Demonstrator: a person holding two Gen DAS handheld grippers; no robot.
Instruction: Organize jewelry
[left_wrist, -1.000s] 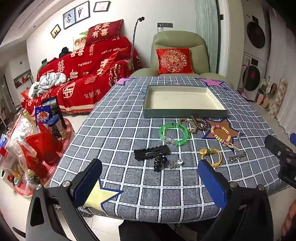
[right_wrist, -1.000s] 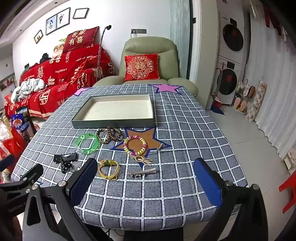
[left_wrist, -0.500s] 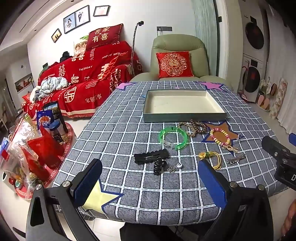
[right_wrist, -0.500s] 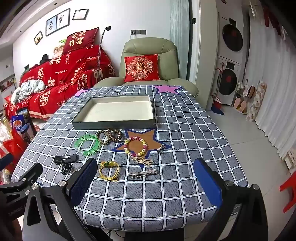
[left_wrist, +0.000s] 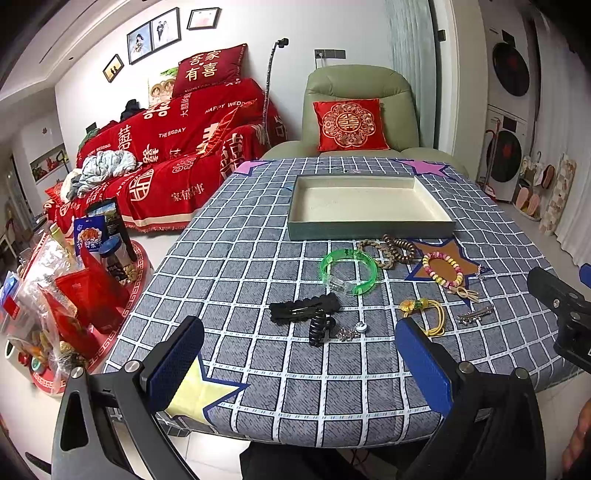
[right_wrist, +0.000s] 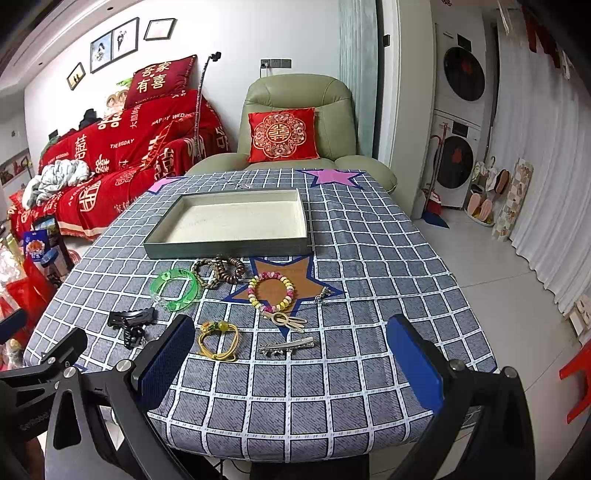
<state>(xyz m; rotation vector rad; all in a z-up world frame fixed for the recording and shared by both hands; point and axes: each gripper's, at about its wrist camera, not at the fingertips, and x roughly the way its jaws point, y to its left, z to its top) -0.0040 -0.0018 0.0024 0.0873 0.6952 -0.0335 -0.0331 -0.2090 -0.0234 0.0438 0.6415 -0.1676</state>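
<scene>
The task looks not yet started: both the left gripper (left_wrist: 299, 363) and right gripper (right_wrist: 290, 360) hang wide open and empty before the table edge, the jewelry such as the green bangle (left_wrist: 349, 271) lies loose near the empty tray (left_wrist: 369, 229), so the next move is probably to grasp 1 piece.

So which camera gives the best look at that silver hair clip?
The right wrist view: the silver hair clip lies near centre, whole, between the open tongs. In the left wrist view the clip sits far to the right, smaller and at an angle, with less detail.
</scene>
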